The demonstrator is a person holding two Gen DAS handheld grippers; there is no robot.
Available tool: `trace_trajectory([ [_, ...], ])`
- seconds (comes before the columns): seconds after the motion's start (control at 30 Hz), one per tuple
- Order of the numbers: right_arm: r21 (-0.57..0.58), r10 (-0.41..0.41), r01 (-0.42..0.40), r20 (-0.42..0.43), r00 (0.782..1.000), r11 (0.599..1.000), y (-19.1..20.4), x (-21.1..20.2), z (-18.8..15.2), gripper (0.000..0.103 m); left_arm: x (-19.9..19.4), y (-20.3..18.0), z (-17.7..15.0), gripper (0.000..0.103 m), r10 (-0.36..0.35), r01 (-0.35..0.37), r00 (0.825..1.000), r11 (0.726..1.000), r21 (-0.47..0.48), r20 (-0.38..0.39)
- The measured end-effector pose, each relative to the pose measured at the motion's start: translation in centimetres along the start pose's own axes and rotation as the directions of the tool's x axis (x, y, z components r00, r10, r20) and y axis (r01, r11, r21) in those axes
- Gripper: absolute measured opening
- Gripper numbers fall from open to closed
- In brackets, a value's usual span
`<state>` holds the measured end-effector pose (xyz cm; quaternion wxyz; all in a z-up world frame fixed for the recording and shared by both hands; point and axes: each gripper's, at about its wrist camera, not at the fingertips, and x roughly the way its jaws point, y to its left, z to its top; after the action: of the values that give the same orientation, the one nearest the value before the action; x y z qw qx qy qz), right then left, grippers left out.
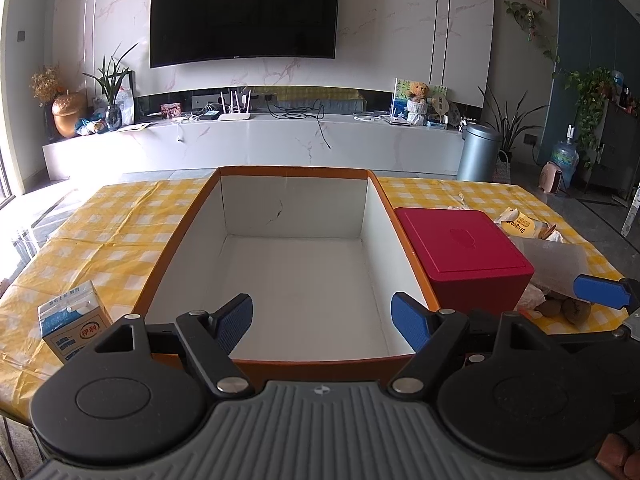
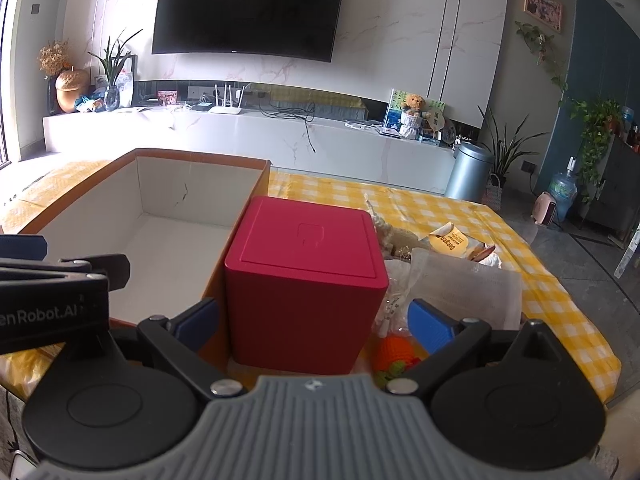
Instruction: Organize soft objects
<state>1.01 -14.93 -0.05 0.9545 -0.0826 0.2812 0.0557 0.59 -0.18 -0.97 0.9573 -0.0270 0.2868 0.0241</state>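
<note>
Here, your left gripper (image 1: 322, 322) is wide open and holds nothing, over the near edge of the big orange cardboard box (image 1: 400, 216). Your right gripper (image 2: 314, 320) is wide open too, around the red plastic cube (image 2: 304, 276), with an orange knitted toy (image 2: 394, 350) just right of it

Red box (image 2: 304, 280) hides part of the orange knitted toy (image 2: 394, 350).
</note>
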Motion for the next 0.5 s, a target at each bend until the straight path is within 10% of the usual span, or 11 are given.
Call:
trace_trajectory([
  [0.5, -0.008, 0.001, -0.001, -0.011, 1.000, 1.000, 0.13, 0.01, -0.06, 0.098, 0.18, -0.08, -0.12, 0.093, 0.009, -0.009, 1.000, 1.000, 0.005, -0.014],
])
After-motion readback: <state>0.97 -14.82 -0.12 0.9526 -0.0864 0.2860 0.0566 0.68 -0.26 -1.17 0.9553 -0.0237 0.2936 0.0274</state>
